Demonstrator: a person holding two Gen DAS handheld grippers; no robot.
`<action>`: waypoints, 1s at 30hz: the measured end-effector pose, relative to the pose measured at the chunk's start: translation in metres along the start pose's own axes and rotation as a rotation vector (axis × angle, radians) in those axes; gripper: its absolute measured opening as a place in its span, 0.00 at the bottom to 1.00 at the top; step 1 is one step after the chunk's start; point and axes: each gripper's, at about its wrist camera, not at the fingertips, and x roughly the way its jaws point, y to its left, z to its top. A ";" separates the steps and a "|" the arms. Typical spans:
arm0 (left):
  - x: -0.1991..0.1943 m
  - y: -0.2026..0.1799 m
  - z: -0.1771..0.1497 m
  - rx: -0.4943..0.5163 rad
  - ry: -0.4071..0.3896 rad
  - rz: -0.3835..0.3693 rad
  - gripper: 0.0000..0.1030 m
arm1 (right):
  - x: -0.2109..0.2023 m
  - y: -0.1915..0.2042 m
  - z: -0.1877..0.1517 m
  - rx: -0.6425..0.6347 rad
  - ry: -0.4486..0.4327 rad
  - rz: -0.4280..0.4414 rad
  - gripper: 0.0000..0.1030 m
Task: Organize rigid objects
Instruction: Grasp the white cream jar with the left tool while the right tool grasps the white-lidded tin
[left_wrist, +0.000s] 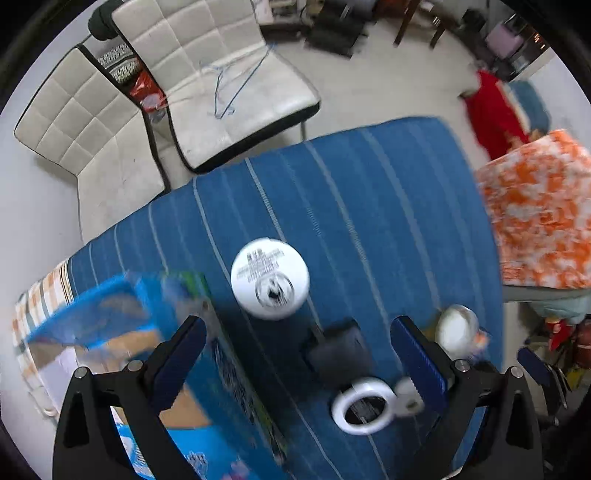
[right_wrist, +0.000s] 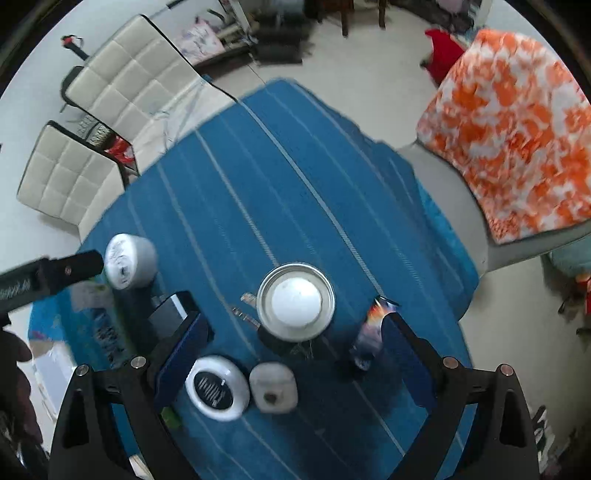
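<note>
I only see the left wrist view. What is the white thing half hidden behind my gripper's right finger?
Observer: An upright can with a white cap inside a metal rim.
Operator: Anything to the right of it?
Observer: Yes, a small colourful pack stands to its right, apart from it.
Operator: Is the right hand-held gripper holding anything?
Observer: No, the right hand-held gripper is open and holds nothing.
</note>
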 end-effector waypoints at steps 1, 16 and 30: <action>0.009 -0.001 0.005 0.000 0.015 0.009 0.99 | 0.009 0.000 0.003 0.004 0.012 0.002 0.94; 0.097 -0.010 0.018 0.000 0.174 0.099 0.92 | 0.079 -0.003 0.014 0.009 0.120 -0.001 0.79; 0.081 -0.008 -0.006 -0.094 0.086 0.011 0.64 | 0.083 -0.008 0.010 0.019 0.101 -0.045 0.68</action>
